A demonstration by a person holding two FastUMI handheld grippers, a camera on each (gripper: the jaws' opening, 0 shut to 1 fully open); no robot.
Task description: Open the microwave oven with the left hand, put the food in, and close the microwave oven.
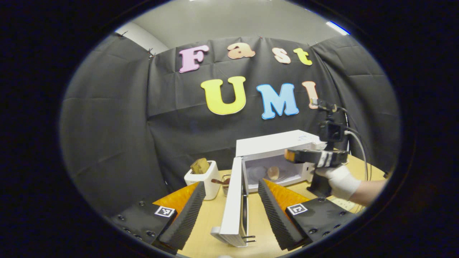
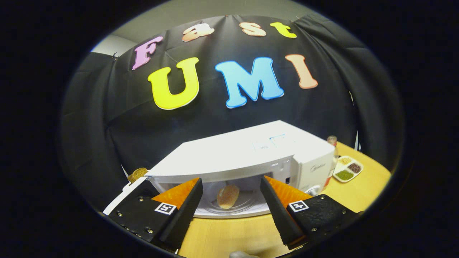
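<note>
Bread roll (image 2: 228,196) inside open white microwave (image 2: 251,154), faint unreadable marking on top.

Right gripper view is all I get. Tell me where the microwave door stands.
Observer: The door is swung wide open, edge-on between the left gripper's open fingers, with a gap on each side.
Operator: Report what stands left of it.
Observer: A white holder with a brown slice in it, on the table.
Operator: Say what holds my gripper.
Observer: A gloved hand holds the right gripper in front of the microwave's opening.
</note>
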